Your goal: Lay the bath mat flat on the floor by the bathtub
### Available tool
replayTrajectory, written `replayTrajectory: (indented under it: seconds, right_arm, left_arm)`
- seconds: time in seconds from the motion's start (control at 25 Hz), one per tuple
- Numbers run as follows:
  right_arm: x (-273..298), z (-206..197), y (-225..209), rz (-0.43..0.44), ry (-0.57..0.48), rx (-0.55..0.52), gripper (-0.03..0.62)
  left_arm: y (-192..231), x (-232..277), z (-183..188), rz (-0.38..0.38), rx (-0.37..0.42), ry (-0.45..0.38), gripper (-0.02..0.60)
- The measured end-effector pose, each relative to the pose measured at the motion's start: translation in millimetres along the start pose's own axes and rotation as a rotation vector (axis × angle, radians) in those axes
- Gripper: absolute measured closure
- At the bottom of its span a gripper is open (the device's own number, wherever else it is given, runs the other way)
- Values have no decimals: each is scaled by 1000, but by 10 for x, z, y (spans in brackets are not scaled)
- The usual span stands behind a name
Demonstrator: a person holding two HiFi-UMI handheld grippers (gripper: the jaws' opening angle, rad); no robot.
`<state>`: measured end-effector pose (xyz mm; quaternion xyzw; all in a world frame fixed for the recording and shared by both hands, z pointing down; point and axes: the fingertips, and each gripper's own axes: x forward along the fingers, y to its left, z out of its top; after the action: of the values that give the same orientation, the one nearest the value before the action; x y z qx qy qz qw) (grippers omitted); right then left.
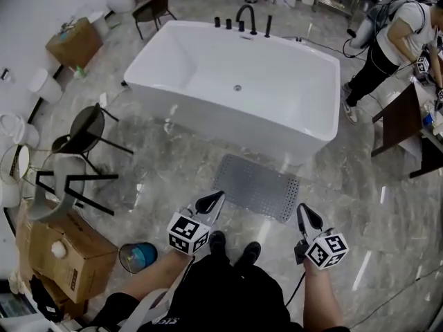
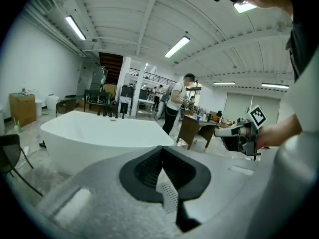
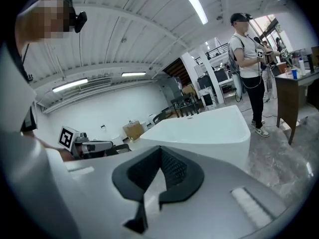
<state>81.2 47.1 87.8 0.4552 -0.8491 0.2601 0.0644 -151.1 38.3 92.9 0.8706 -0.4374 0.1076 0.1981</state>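
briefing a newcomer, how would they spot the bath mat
Find the big white bathtub in the middle of the room. On the floor beside its near side lies the bath mat, the only flat grey rectangle dotted with small holes.

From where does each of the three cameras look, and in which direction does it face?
Head view: on the person's head, steeply down at the bath mat by the bathtub; left gripper, right gripper, shoes show.
Left gripper view: on that gripper, facing the bathtub; right gripper shows.
Right gripper view: likewise, facing the bathtub; left gripper shows.
Shared: both gripper views see one bystander.
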Motion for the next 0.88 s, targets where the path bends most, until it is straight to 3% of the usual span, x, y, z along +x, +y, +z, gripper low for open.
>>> replayTrajectory:
  seconds: [0.2,0.4,0.52,0.88]
  right_arm:
    - [-178,328,426,34,-55,-27,594]
    - [-332,826,752,19,-198,-79,594]
    - [-467,995,949,30,-244,-95,594]
    - [-729,1274,1346,80,-304,-141,594]
  left_arm:
    - [-345,-264,371,-36,37,-38,575]
    - [-419,-508,822,-38,64,-121,575]
    - [-485,-672,969,-34,115,-139,575]
    - [-657,-960,1291,-12,133,-199,575]
